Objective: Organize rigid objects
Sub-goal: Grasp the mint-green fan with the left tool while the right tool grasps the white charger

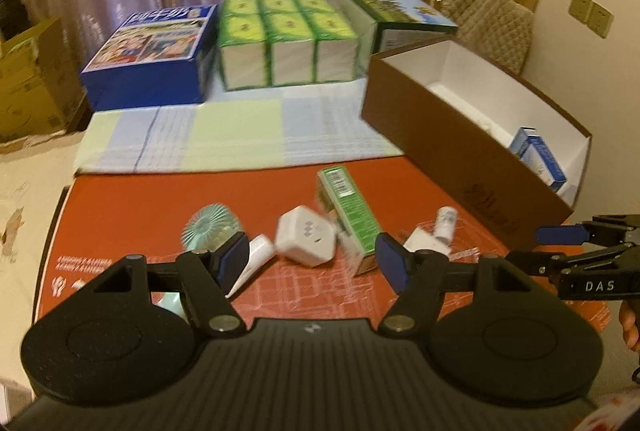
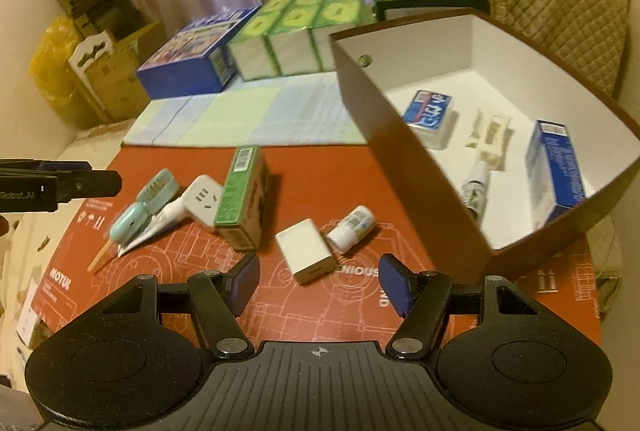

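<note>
Loose items lie on a red mat (image 2: 320, 167): a green carton (image 2: 240, 195), a white plug adapter (image 2: 202, 199), a mint handheld fan (image 2: 140, 211), a white charger block (image 2: 306, 251) and a small white bottle (image 2: 352, 229). My left gripper (image 1: 314, 265) is open and empty, just short of the adapter (image 1: 306, 241) and the carton (image 1: 348, 211). My right gripper (image 2: 318, 285) is open and empty, just short of the charger block. A brown open box (image 2: 404, 167) at the right holds blue cartons (image 2: 554, 167), a blue pack (image 2: 428, 109) and a tube.
At the back stand a blue box (image 1: 152, 51), a block of green cartons (image 1: 286, 39) and a green-and-blue box (image 1: 392, 11) on a checked cloth (image 1: 224, 135). A padded chair (image 2: 560, 19) stands behind the brown box. Cardboard boxes (image 1: 28, 79) stand at the left.
</note>
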